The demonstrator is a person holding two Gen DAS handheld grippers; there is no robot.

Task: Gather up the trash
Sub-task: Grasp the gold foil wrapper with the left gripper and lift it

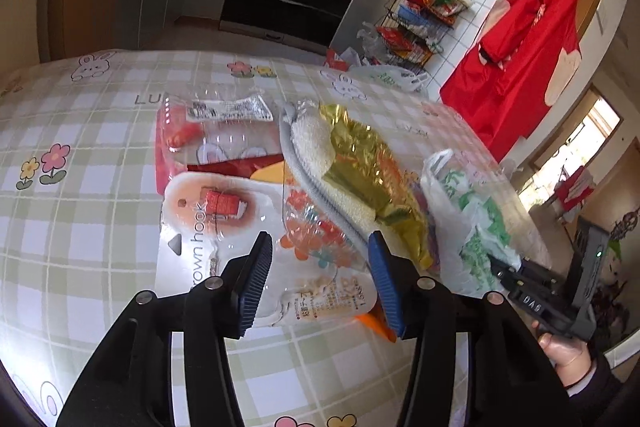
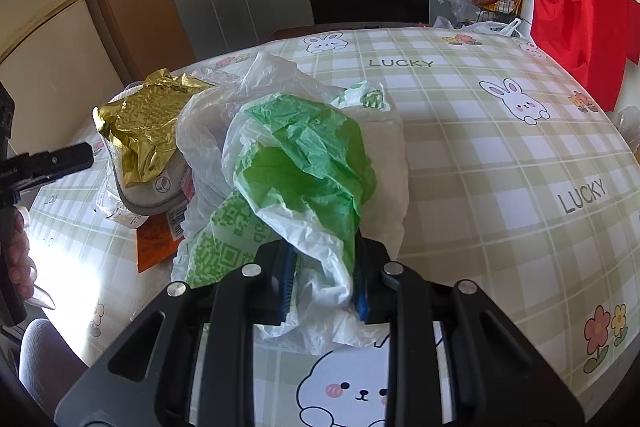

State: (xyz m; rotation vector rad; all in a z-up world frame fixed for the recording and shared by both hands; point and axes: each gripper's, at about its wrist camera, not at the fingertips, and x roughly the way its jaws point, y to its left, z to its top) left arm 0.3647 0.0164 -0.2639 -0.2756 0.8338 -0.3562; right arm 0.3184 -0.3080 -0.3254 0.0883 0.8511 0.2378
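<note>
We have the right gripper [image 2: 324, 277] pinched on the rim of the bag [image 2: 304, 163], a white-and-green plastic one lying crumpled on the table [image 2: 500, 131], its mouth slumped rather than held wide. Our left gripper [image 1: 320, 279] hovers half spread over the trash heap just beside the bag, with nothing pressed between its pads: below it lie a clear packet [image 1: 320, 267] and the hook card [image 1: 208, 247], and further in a gold foil [image 1: 360, 163] draped over a white slipper [image 1: 316, 155], plus a clear tray [image 1: 216, 135] behind. The risks, as we judge them, come from the materials. The packet is slick and flat against the cloth, so the pads may skate off it or snag the tablecloth instead. The foil sits loose on the slipper and could slide away if we lift either. And with only one edge of the bag held (thin film, easily slipping), the opening may collapse just as we bring something over.
</note>
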